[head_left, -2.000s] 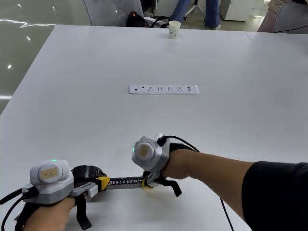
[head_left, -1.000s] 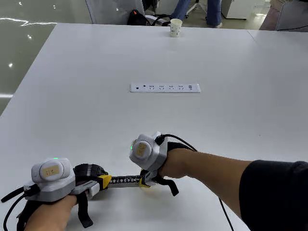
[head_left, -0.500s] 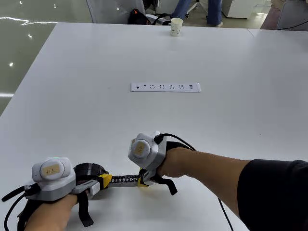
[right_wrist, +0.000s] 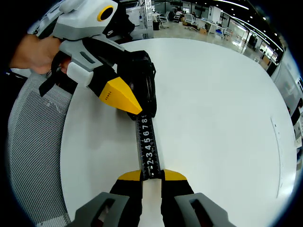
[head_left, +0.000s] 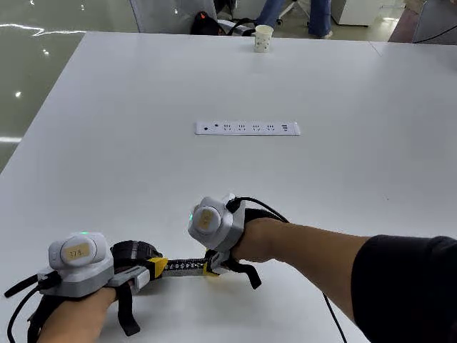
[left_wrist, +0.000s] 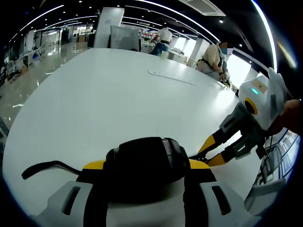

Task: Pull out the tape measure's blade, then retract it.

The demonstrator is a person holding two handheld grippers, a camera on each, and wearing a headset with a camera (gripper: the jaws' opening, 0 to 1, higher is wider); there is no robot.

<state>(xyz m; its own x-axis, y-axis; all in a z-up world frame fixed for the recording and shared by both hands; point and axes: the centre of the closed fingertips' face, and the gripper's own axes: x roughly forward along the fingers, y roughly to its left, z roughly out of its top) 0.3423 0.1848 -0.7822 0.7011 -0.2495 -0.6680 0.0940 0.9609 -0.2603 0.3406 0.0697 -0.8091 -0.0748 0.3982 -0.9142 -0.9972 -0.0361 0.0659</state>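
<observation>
Tape measure [head_left: 134,255] is sitting on the white table [head_left: 143,143], well to the near-left of the power strip [head_left: 248,128]. Left gripper [head_left: 153,268] is clamping its black case between the yellow pads. Blade [right_wrist: 147,146] is sticking out a short way, running roughly parallel to the power strip, scale facing up. Right gripper [right_wrist: 152,176] is pinching the blade's end, jaws nearly together. End hook is probably under the pads, can't confirm. Paper cup [head_left: 263,38] is standing well beyond the power strip.
</observation>
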